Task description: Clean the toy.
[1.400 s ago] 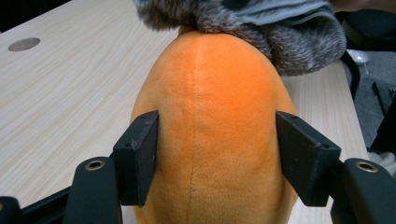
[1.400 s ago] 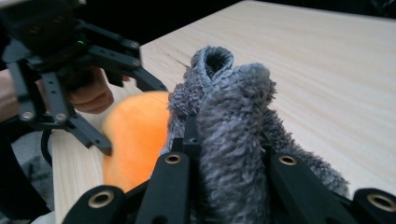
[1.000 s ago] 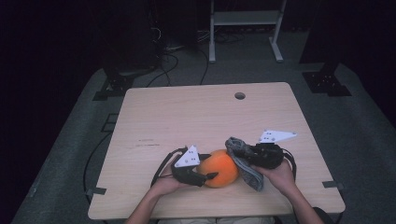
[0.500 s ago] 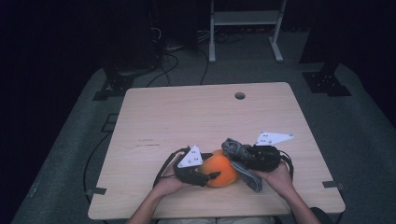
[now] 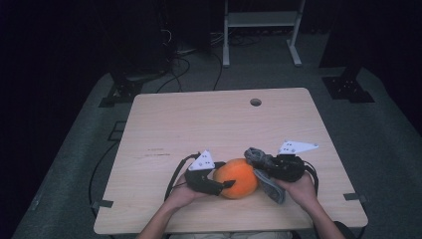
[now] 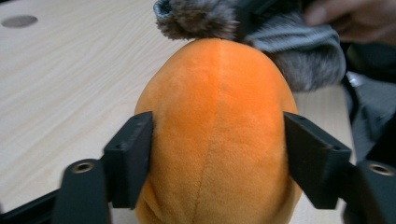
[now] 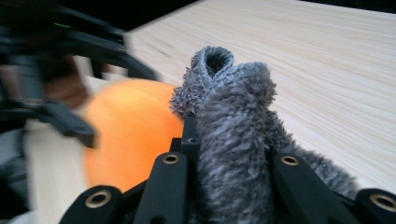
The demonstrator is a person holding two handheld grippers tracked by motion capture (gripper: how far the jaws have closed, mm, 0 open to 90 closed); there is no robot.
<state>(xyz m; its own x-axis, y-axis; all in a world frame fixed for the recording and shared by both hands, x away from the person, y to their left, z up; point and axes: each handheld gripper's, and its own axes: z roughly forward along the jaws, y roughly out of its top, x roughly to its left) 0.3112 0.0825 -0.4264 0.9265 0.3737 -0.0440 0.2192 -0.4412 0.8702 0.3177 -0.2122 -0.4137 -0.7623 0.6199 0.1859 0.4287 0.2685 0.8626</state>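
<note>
The orange plush ball point(image 5: 238, 178) lies on the near part of the bench point(image 5: 199, 124), its longer axis running from the left gripper point(image 5: 219, 183) toward the right gripper point(image 5: 263, 167). In the left gripper view the black fingers point(image 6: 130, 158) pinch its two sides; they have just been opening a little around it. The grey fuzzy cloth point(image 7: 233, 140) is pinched upright between the right gripper's fingers, which have just been closing on it. Its lower end is hidden by them; the high view shows it hanging toward the person.
</note>
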